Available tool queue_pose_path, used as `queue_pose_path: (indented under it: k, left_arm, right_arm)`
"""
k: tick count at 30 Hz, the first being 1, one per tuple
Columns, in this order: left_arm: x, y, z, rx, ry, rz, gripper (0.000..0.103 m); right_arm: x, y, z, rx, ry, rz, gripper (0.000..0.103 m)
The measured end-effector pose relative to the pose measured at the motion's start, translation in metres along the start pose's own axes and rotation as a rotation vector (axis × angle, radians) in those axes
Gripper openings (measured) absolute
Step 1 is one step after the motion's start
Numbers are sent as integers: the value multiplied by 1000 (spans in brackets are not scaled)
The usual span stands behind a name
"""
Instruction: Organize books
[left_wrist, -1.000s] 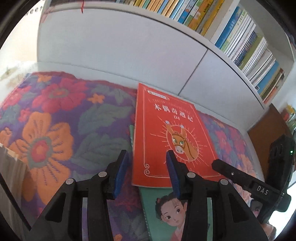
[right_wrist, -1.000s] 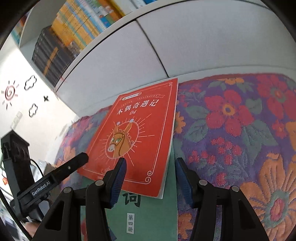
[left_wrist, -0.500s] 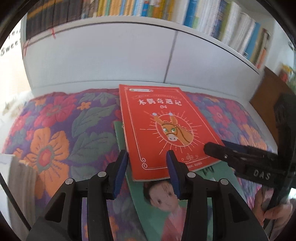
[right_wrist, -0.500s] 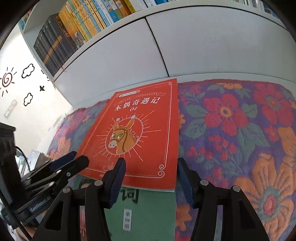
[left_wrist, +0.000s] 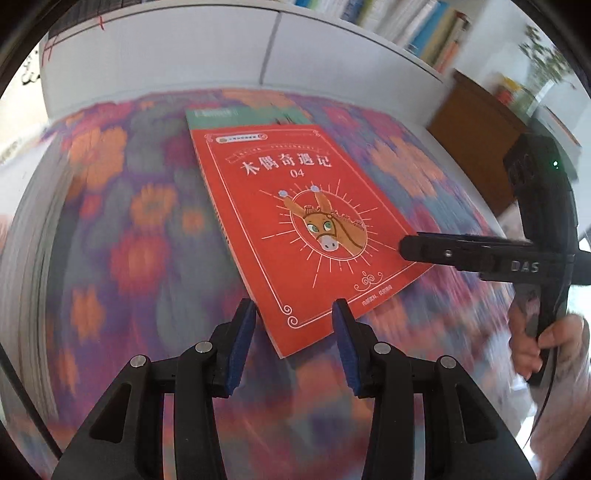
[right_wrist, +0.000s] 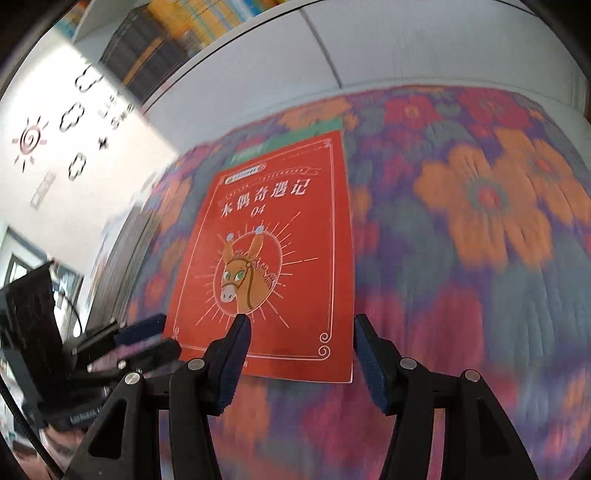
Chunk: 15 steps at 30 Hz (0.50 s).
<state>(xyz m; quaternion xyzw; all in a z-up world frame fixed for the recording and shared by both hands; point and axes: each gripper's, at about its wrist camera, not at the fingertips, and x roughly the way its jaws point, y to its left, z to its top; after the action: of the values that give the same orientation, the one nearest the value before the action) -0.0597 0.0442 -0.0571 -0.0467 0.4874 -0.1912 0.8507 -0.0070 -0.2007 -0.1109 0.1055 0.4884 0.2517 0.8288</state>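
On the flowered cloth (left_wrist: 122, 236) below a white bookshelf (left_wrist: 177, 51) lies a red donkey-cover book (left_wrist: 295, 221) atop a green book (left_wrist: 243, 112), while the left gripper (left_wrist: 291, 339) and right gripper (right_wrist: 301, 350) hover at its near edge, both jaws apart, gripping nothing.

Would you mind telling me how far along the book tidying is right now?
Done: the shelf already holds rows of books. In hand: nothing; the left gripper and right gripper hover open over the red donkey book. Left: that book and the green book beneath it.
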Motion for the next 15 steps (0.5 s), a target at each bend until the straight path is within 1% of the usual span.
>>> queue_pose_path:
  k: [3, 5, 6, 8, 10, 11, 15]
  left_arm:
    - [-14, 0, -28, -1, 45, -43, 39]
    - [-16, 7, -33, -21, 65, -74, 39]
    - [-14, 11, -29, -39, 69, -78, 39]
    - [-6, 22, -15, -75, 82, -72, 39]
    - [3, 27, -6, -91, 95, -91, 39]
    - [10, 31, 0, -108, 112, -118, 39]
    - [20, 35, 13, -146, 118, -174, 37]
  right_arm:
    - [-18, 10, -42, -11, 83, 41, 56]
    - [-25, 13, -60, -33, 125, 68, 56]
    - [-27, 13, -65, -43, 129, 67, 56]
    - [-28, 9, -64, -48, 115, 41, 56]
    - [-24, -4, -53, -4, 97, 37, 56]
    - [-22, -9, -48, 13, 94, 56, 56]
    - [-9, -27, -29, 53, 93, 134, 56]
